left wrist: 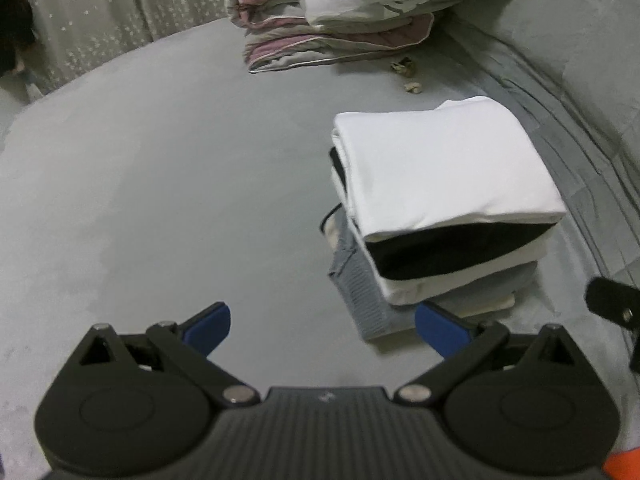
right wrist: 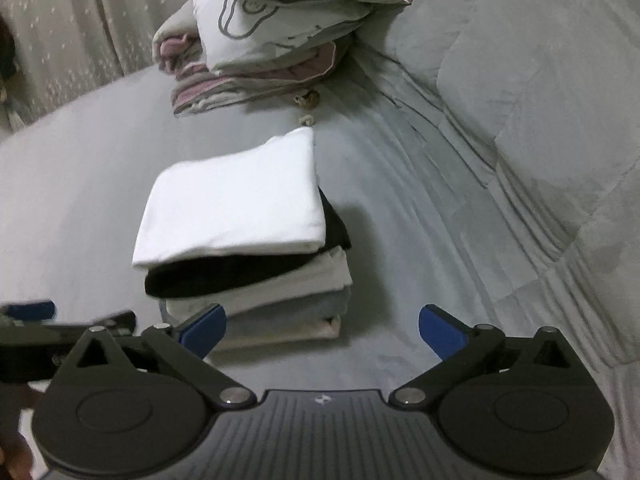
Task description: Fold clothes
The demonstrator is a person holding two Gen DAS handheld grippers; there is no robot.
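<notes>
We hold our left gripper (left wrist: 322, 330) and right gripper (right wrist: 320, 330) spread wide and empty just in front of the stack of folded clothes (right wrist: 244, 240), which looks finished: the white top piece lies squared on it. The stack rests on the grey bed (left wrist: 140, 184). Beyond the stack lies a folded quilt (left wrist: 340, 20); left of that, a starred curtain (left wrist: 100, 16).
</notes>
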